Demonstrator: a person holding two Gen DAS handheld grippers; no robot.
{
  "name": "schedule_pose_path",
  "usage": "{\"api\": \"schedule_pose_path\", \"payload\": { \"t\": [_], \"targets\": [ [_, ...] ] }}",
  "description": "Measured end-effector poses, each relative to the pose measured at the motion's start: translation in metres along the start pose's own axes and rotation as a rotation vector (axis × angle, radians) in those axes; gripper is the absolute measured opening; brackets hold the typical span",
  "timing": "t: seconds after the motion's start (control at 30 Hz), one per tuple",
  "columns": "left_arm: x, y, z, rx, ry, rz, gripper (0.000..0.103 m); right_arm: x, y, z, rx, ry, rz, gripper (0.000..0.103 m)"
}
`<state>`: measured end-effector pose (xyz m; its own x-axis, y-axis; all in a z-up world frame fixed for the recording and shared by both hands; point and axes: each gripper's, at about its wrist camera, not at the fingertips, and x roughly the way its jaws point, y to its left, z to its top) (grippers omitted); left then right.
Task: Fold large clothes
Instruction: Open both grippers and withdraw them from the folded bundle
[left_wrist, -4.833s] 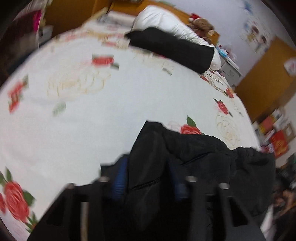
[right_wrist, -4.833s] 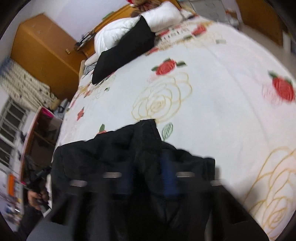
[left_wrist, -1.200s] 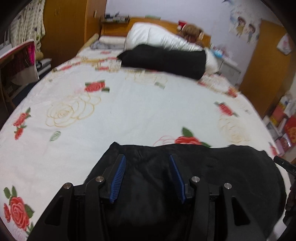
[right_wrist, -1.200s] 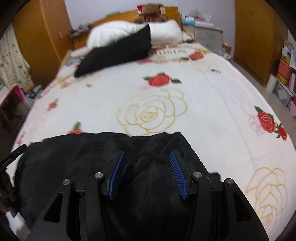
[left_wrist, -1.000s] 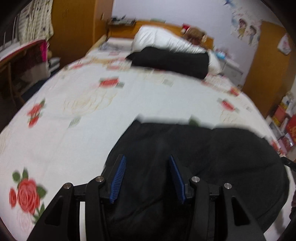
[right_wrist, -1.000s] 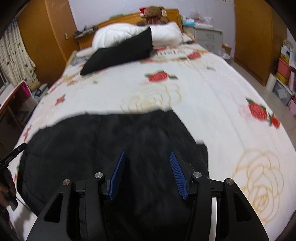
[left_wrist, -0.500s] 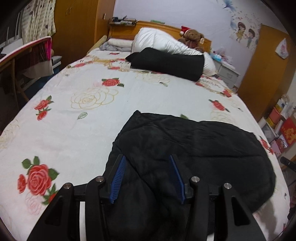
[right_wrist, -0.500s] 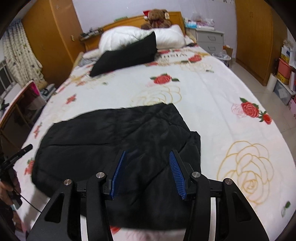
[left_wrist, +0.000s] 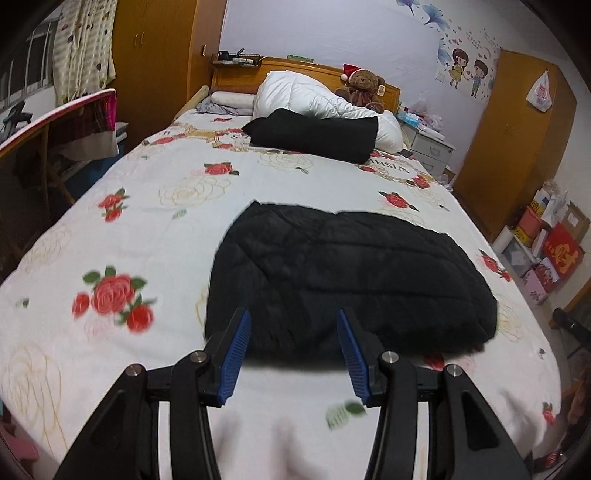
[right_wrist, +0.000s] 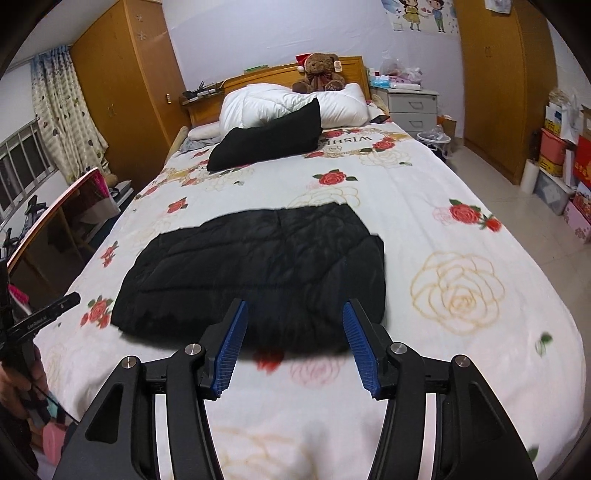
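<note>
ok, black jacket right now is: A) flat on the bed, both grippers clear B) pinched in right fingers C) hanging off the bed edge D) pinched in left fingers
A: the black jacket lies folded on the bed, beyond the empty left gripper and the right gripper, whose fingers are opening.

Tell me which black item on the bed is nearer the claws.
The folded black quilted garment lying flat mid-bed, just beyond both claws; the other black bundle leans on the white duvet by the headboard.

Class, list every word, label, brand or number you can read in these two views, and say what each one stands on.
"WISHE": the letters that can be read, printed upside down on the bedspread near the pillows; the word may run on.
Small white print on the other handheld gripper: too small to read.
Red boxes by the wardrobe: gold characters, unreadable.
Tag on the teddy bear: too small.
</note>
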<state>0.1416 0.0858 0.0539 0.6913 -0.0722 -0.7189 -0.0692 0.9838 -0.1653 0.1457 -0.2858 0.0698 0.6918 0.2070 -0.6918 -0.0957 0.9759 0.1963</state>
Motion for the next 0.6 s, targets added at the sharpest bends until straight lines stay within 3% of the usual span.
{"api": "schedule_pose_path", "payload": {
  "t": [0.33, 0.6],
  "targets": [
    [-0.042, -0.026, -0.05, 0.041, 0.017, -0.015, 0.051, -0.032, 0.021, -0.054, -0.031, 0.031, 0.026, 0.055],
    [-0.045, -0.03, -0.053, 0.053, 0.017, -0.003, 0.051, -0.028, 0.023, -0.061, -0.033, 0.051, 0.027, 0.055]
  ]
}}
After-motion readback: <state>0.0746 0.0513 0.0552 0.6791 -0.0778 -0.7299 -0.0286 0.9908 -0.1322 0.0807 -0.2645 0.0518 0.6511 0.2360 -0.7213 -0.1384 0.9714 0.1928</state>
